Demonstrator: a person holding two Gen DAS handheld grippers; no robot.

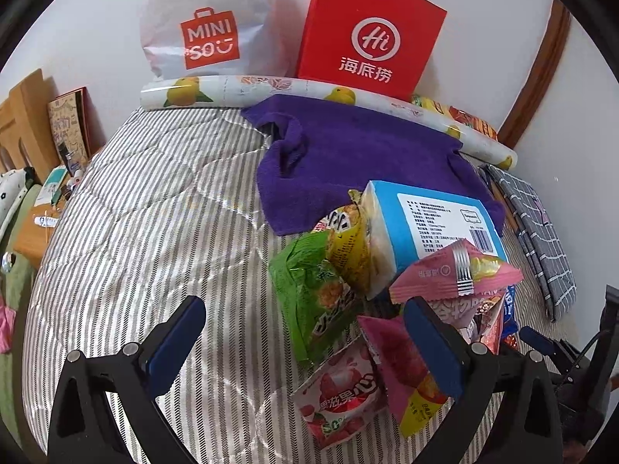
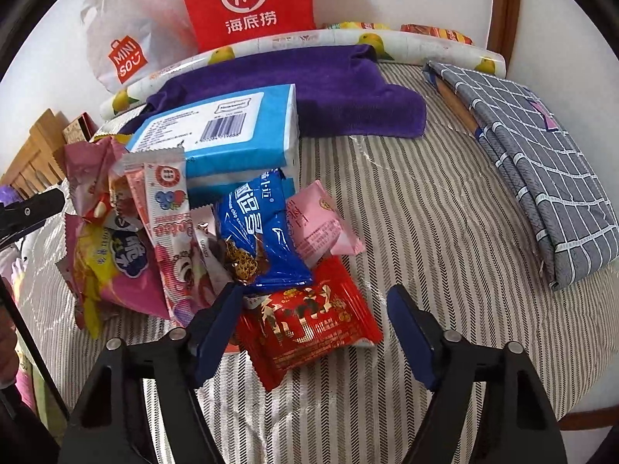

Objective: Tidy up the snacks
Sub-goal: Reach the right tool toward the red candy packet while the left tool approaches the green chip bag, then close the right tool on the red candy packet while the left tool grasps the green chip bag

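The right gripper (image 2: pixel 313 328) hung low over the striped cover (image 2: pixel 425 232), its jaws apart. A red packet (image 2: pixel 309 324) lay between them. The left pad seemed to be against the packet's edge, but the right pad stood clear of it, so nothing was clamped. Just behind the red packet lay a blue packet (image 2: pixel 263 232), and a small pink packet (image 2: pixel 321 224) beside it. To the left was a heap of pink and yellow snacks (image 2: pixel 127 255).

The left gripper (image 1: pixel 305 344) was also open wide and held nothing. A strawberry packet (image 1: pixel 340 398) and a green packet (image 1: pixel 317 297) lay on the cover between its fingers. The right finger stood in front of the snack pile.

Behind the snacks stood a blue box (image 2: pixel 228 131), with its barcode label up. One pink packet (image 1: pixel 452 274) leaned on it. Farther back a purple towel (image 1: pixel 359 154) was spread on the cover, and a folded grey checked cloth (image 2: pixel 541 162) lay at the right. A roll with lemon print (image 1: pixel 309 89) lay along the wall. Behind it a red bag (image 1: pixel 371 34) and a white bag (image 1: pixel 209 27) leaned on the wall.
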